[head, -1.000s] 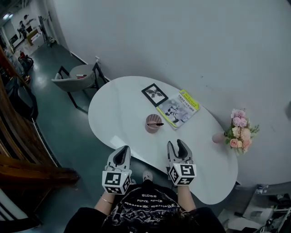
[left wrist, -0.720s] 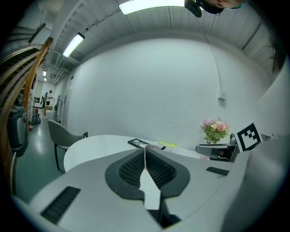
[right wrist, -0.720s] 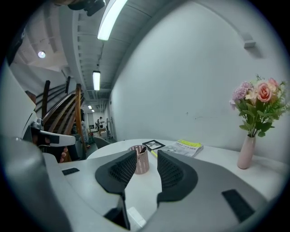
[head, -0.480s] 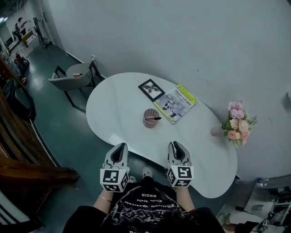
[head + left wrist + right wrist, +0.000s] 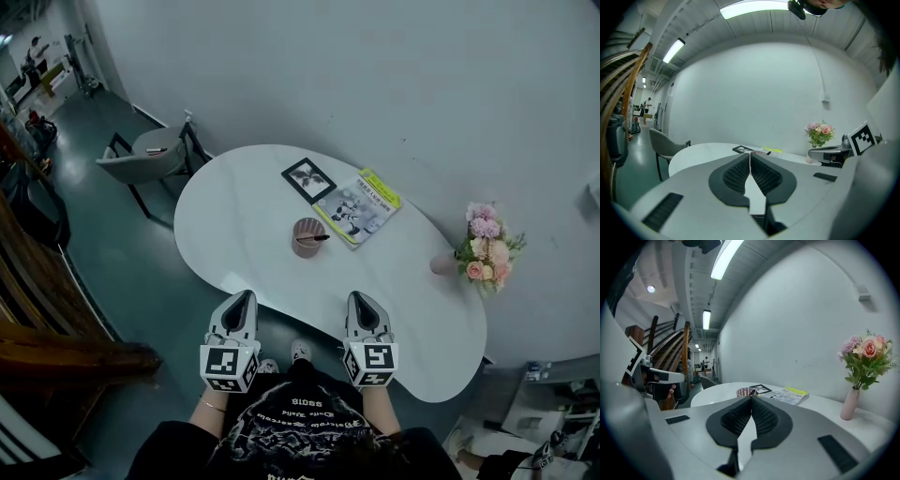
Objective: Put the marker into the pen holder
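This looks like an office lounge or meeting corner. A white oval desk [image 5: 244, 216] ahead of the fingers [image 5: 239, 314] carries a magazine [image 5: 359, 206] and flowers [image 5: 487, 246]. A grey chair [image 5: 141, 159] and wooden stairs [image 5: 47, 319] stand to their left, under strip lights [image 5: 754, 8].

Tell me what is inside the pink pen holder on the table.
A dark marker shows in the pen holder, one end poking over its rim. The holder's bottom is too small and dim to tell what else it holds.
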### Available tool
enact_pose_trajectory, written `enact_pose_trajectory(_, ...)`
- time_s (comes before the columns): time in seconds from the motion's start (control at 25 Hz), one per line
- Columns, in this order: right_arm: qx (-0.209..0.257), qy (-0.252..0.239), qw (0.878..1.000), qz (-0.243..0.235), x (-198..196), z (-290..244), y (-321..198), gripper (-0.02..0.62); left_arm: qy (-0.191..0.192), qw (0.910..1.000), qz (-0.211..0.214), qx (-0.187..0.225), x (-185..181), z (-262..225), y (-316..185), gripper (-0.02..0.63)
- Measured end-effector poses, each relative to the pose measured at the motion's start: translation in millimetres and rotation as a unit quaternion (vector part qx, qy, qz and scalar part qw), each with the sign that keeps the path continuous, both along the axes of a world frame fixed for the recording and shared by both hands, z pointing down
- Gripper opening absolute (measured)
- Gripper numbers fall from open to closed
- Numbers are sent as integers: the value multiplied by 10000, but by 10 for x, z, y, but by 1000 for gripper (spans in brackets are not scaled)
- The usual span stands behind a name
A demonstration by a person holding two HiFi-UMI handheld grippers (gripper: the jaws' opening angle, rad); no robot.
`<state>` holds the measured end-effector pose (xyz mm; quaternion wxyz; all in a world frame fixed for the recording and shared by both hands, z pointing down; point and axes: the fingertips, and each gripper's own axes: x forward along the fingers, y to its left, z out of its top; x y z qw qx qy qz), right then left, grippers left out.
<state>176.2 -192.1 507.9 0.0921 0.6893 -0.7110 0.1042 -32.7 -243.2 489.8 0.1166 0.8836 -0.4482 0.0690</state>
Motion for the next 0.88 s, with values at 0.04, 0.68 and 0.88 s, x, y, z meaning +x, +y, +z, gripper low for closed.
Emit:
enact_pose_trajectory(0.04, 9, 14, 10000, 8, 9, -8, 8, 28, 44, 10000, 29, 40, 2, -22, 3, 26)
enact_pose_trajectory(0.68, 186, 290, 9994, 43, 34, -100, 82, 28, 1, 9972, 427, 611, 46, -201, 106, 26)
enact_pose_trajectory(0.88, 201, 291, 9994, -32, 7, -109, 113, 28, 137, 9980, 271, 550, 9, -191, 122, 26)
